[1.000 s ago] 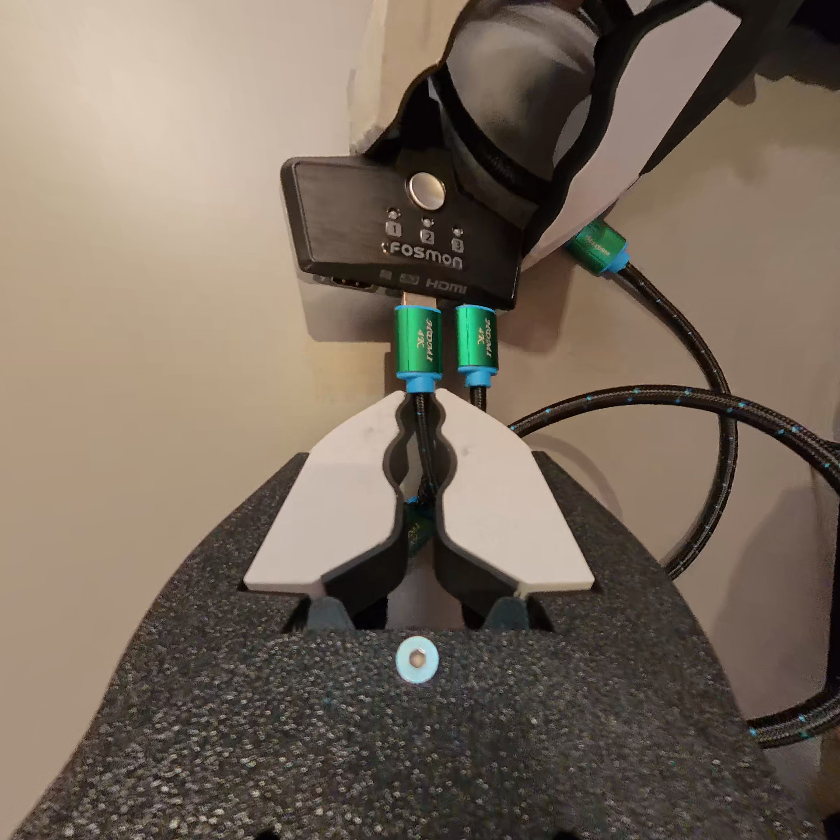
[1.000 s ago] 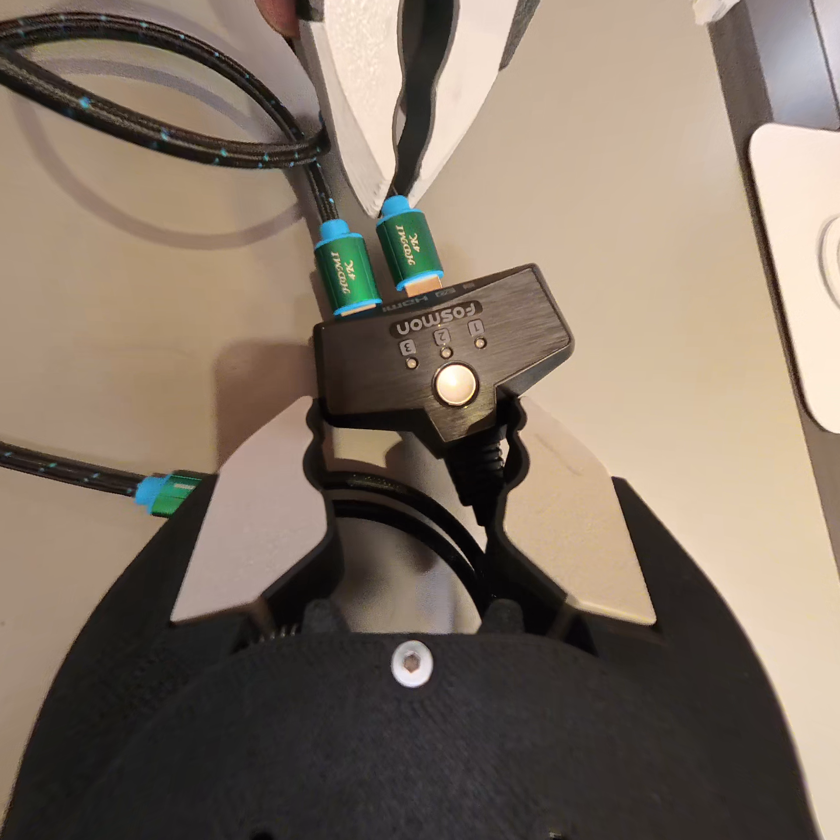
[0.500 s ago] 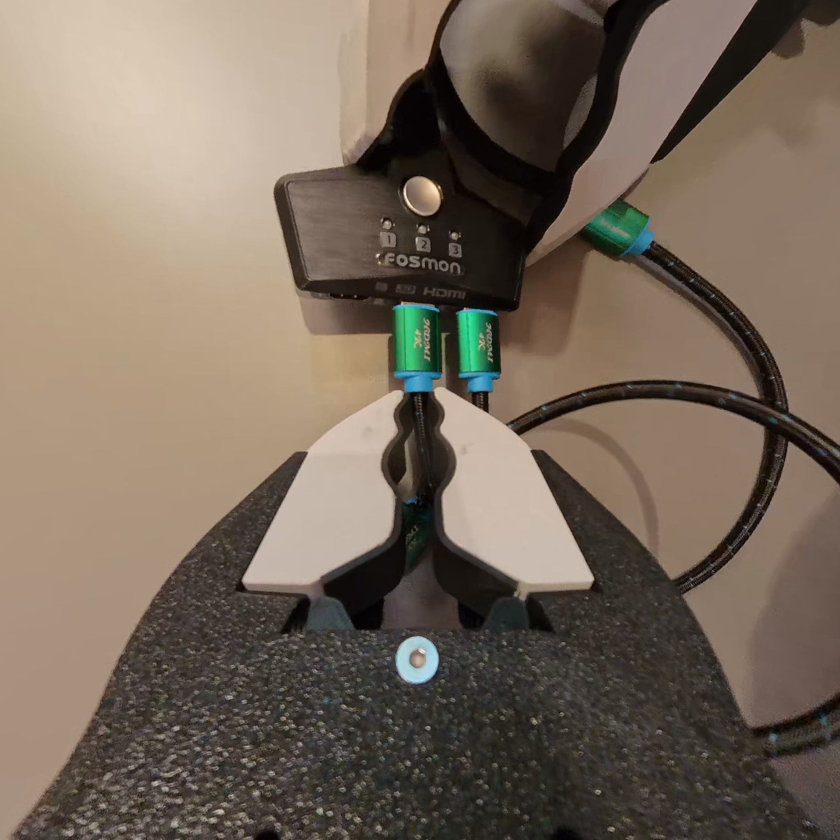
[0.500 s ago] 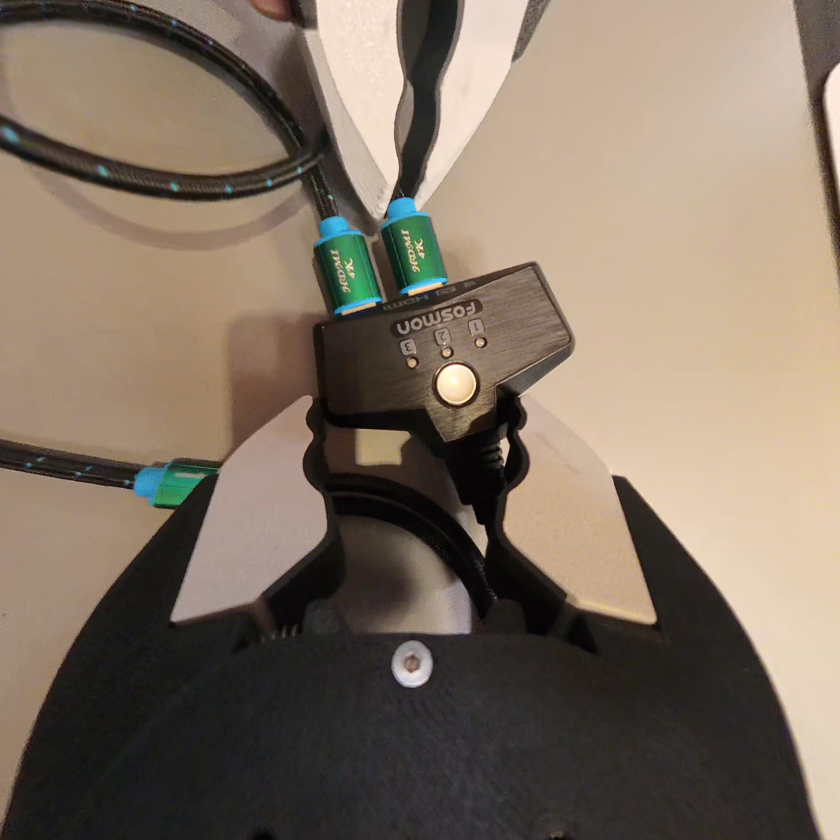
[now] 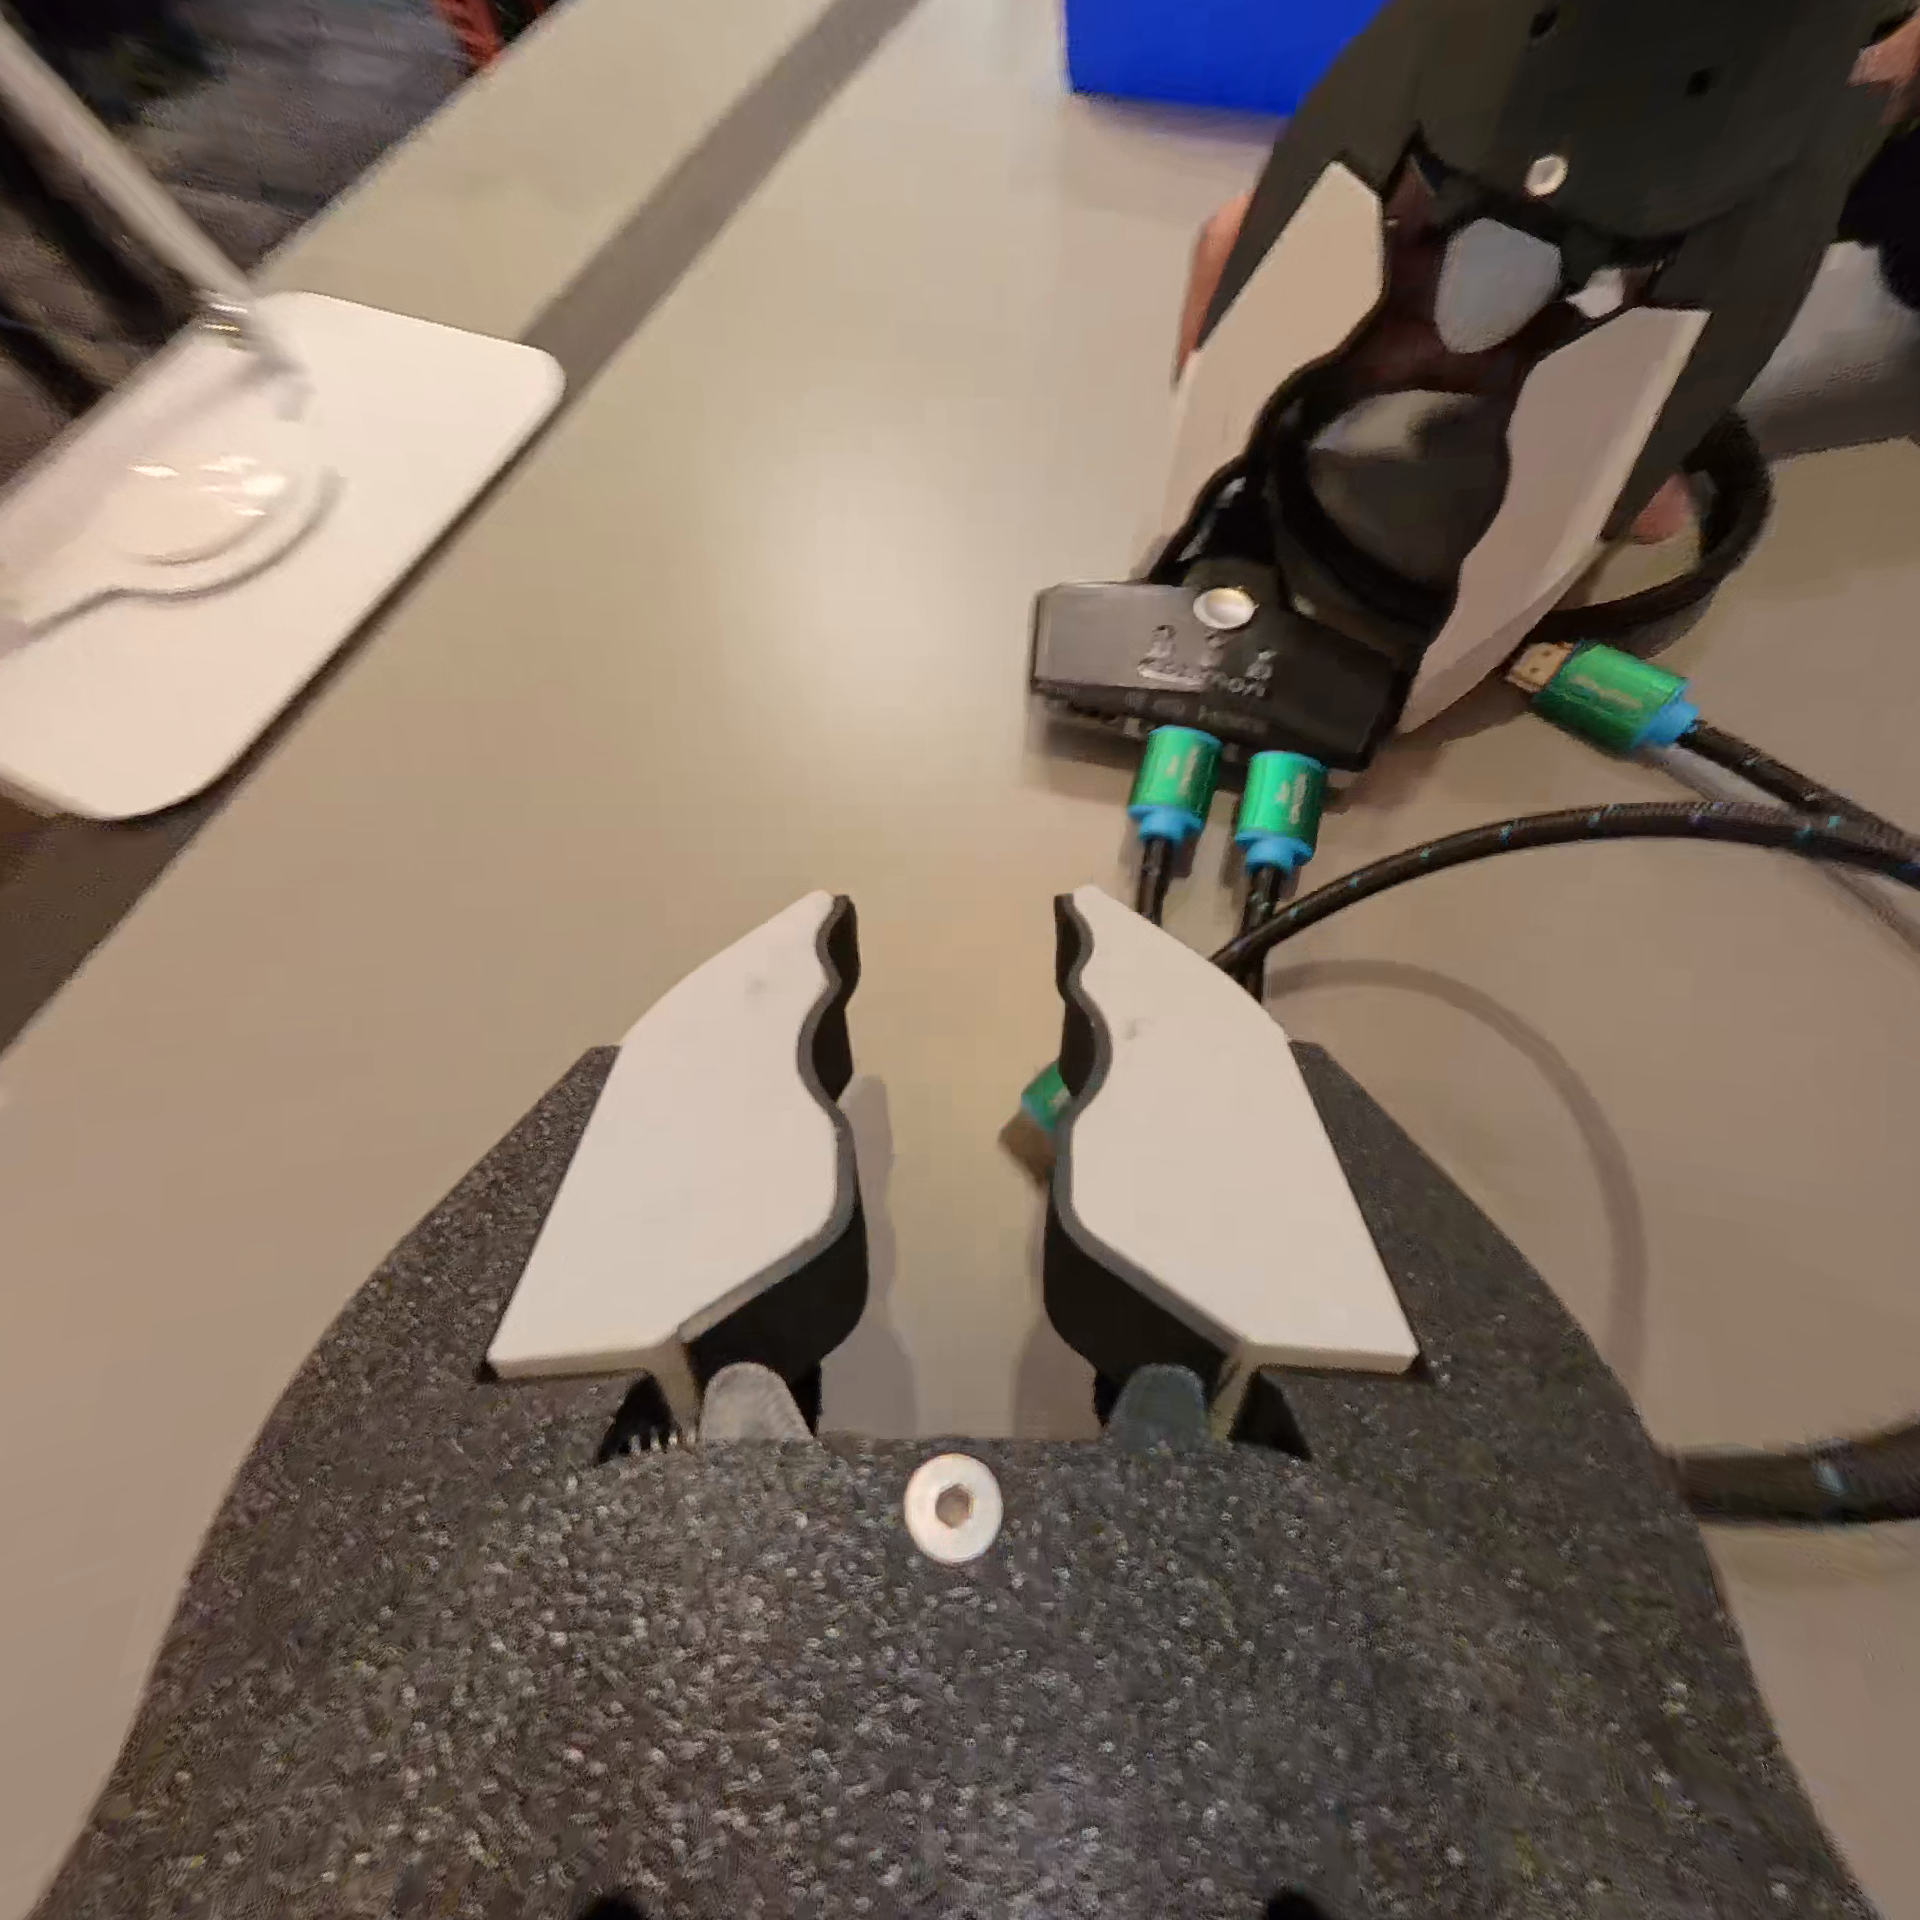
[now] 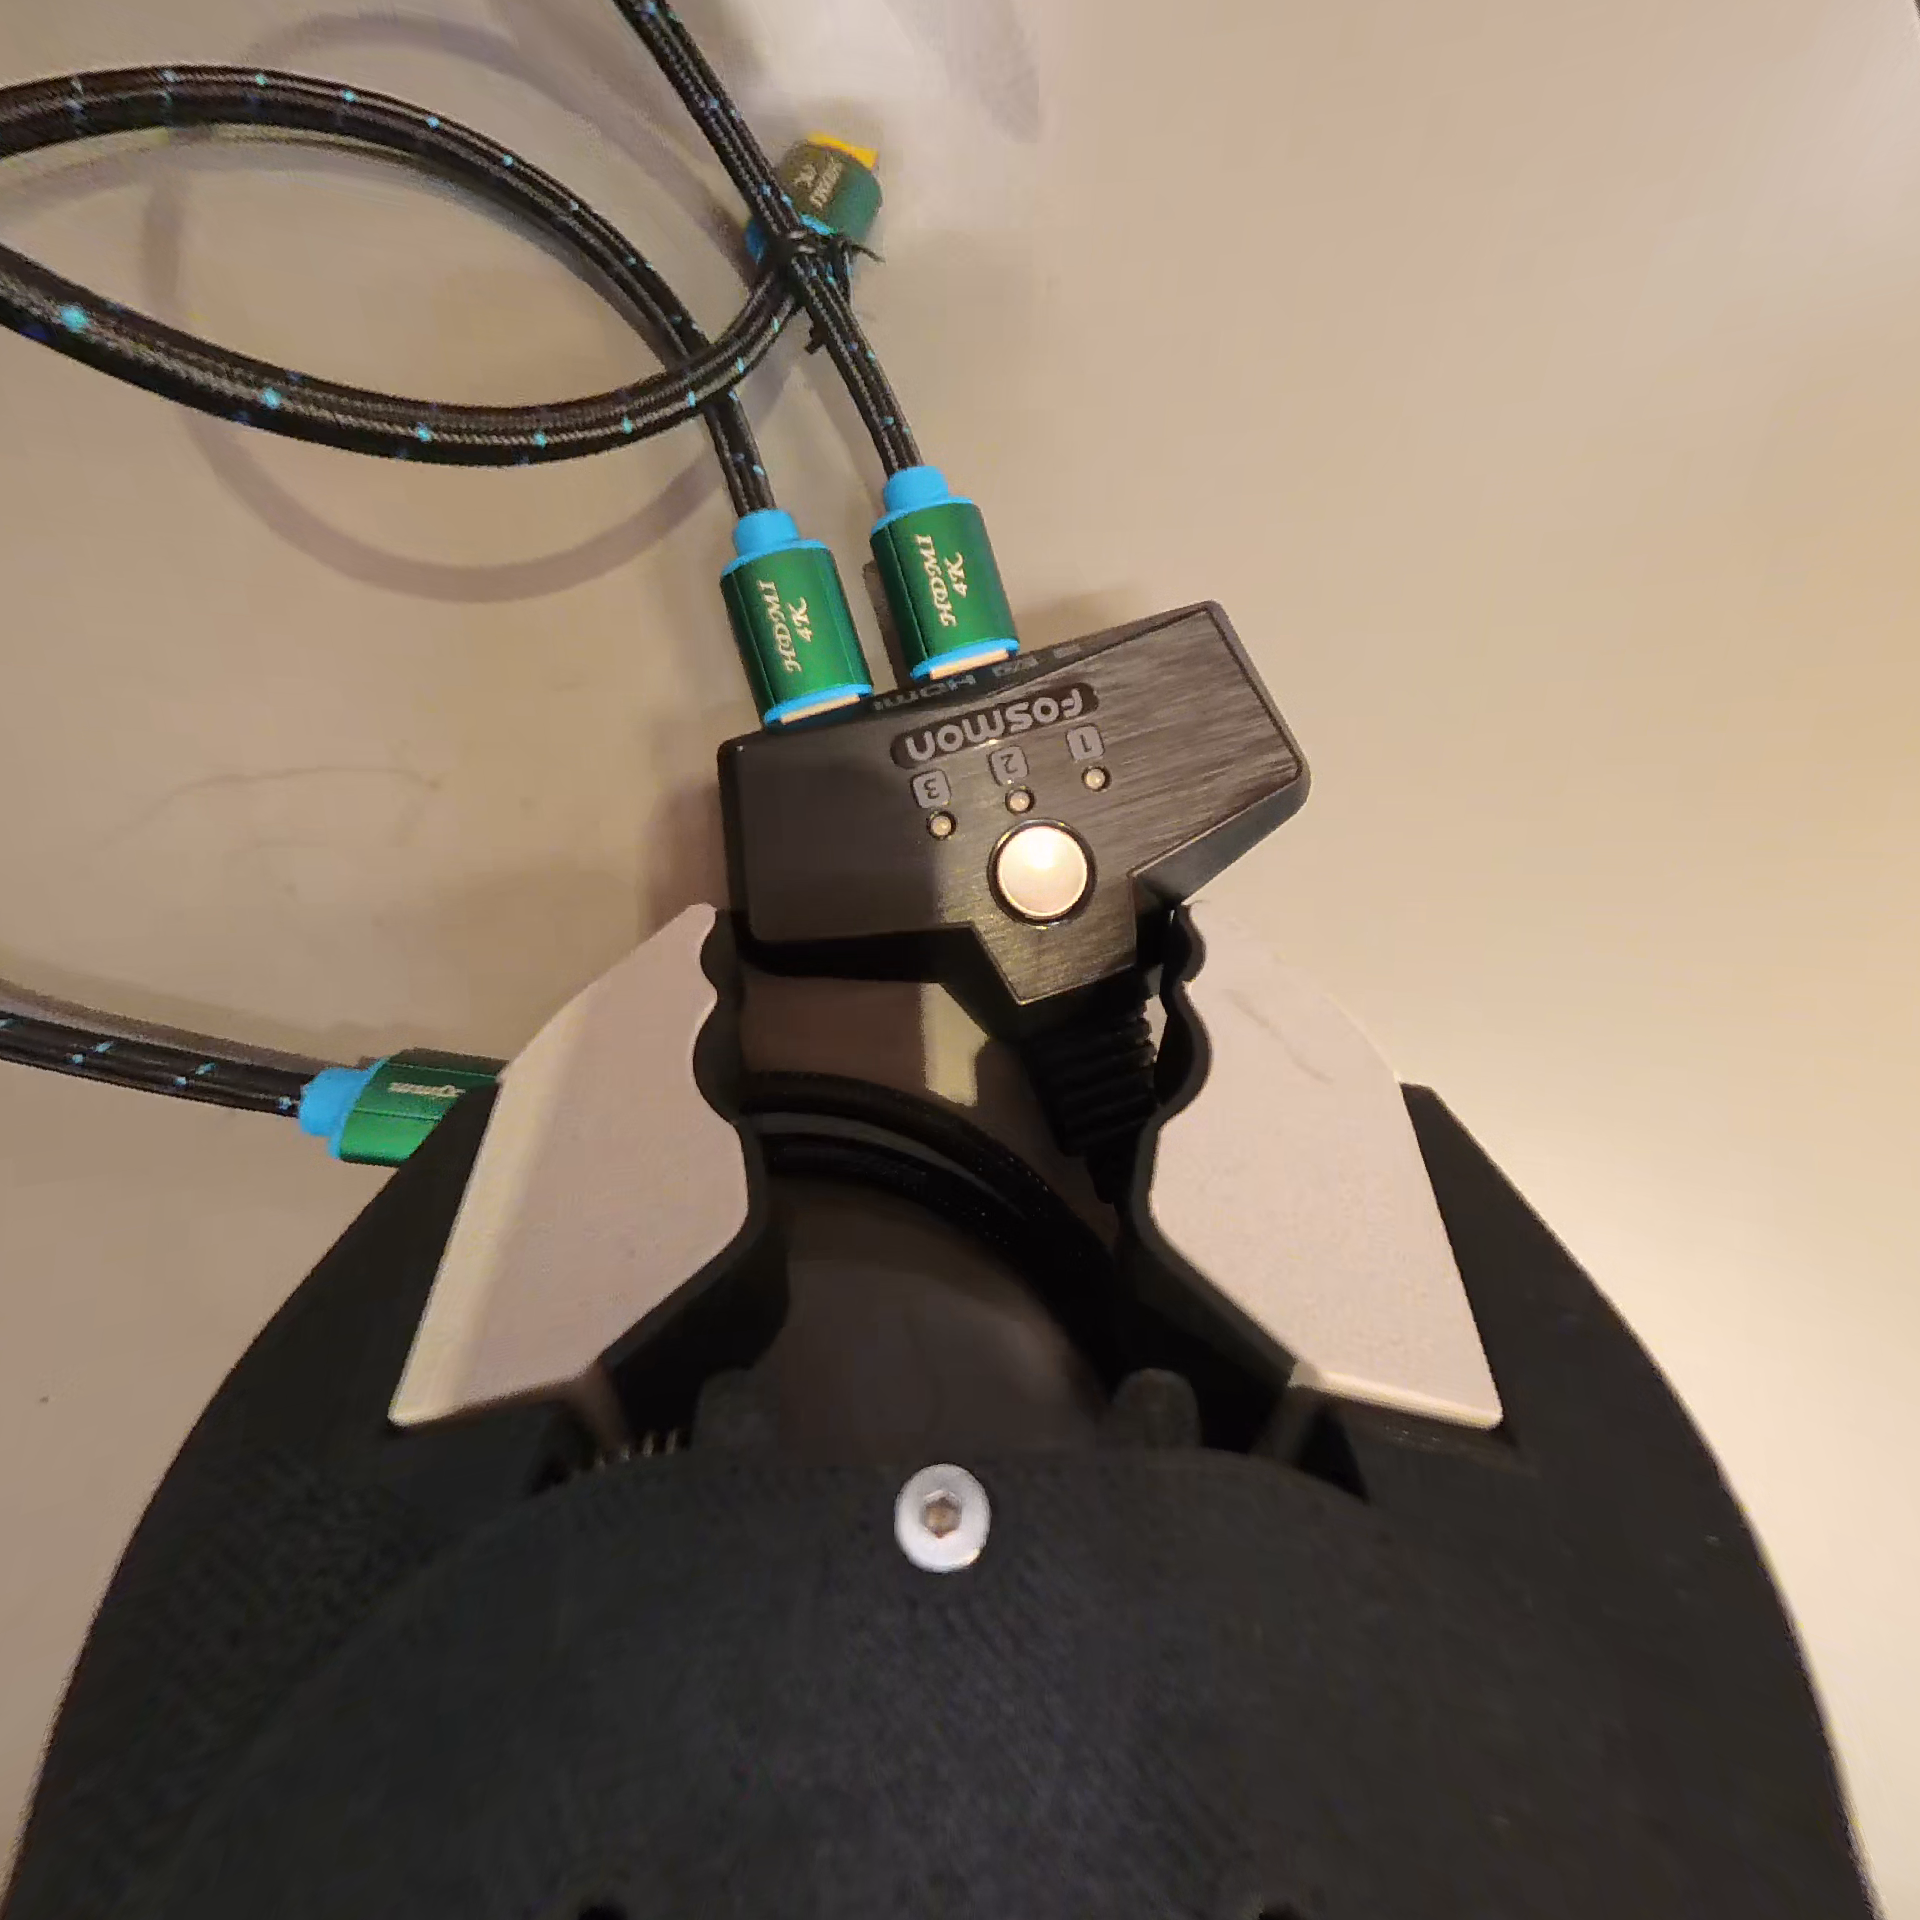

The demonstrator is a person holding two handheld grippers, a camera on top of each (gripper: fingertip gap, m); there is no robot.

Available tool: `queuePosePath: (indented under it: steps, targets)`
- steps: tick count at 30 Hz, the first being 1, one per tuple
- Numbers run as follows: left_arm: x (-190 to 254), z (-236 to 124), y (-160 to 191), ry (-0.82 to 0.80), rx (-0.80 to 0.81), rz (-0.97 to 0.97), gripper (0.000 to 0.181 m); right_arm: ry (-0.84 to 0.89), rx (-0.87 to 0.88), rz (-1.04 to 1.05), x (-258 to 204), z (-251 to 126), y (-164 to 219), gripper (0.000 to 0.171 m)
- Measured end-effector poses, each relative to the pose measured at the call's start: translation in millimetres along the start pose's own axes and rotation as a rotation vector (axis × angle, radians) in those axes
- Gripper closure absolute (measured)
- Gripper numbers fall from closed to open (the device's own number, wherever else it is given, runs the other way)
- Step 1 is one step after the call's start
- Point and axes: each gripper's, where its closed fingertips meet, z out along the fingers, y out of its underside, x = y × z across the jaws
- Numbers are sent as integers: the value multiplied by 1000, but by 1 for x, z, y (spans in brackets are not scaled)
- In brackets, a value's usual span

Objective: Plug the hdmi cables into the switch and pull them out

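The black HDMI switch (image 6: 1018,810) lies on the beige table, and my right gripper (image 6: 945,925) is shut on its narrow rear end. Two green HDMI plugs (image 6: 795,644) (image 6: 940,592) sit side by side in its front ports. In the left wrist view the switch (image 5: 1205,665) is ahead to the right, with both plugs (image 5: 1174,774) (image 5: 1283,805) in it and the right gripper (image 5: 1309,623) behind it. My left gripper (image 5: 951,925) is open and empty, a short way back from the plugs and above the table.
A loose green plug (image 5: 1605,696) lies right of the switch, and it also shows in the right wrist view (image 6: 405,1107). Another plug end (image 6: 831,182) lies among the braided cable loops (image 6: 416,416). A white stand base (image 5: 260,540) sits at the left and a blue object (image 5: 1195,52) far back.
My left gripper has opened, let go of the cable and drawn back from the switch. The plug it held has gone fully into its port. The right gripper still holds the switch.
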Motion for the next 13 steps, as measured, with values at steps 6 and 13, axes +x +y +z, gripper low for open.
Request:
queuePosePath:
  steps: [6,13]
  targets:
    - [-22,-98,29,-362,83,-54,150,-1,2,2,0,0,0,93]
    - [-61,-261,105,-720,-10,-337,154,-7,0,5,0,1,0,92]
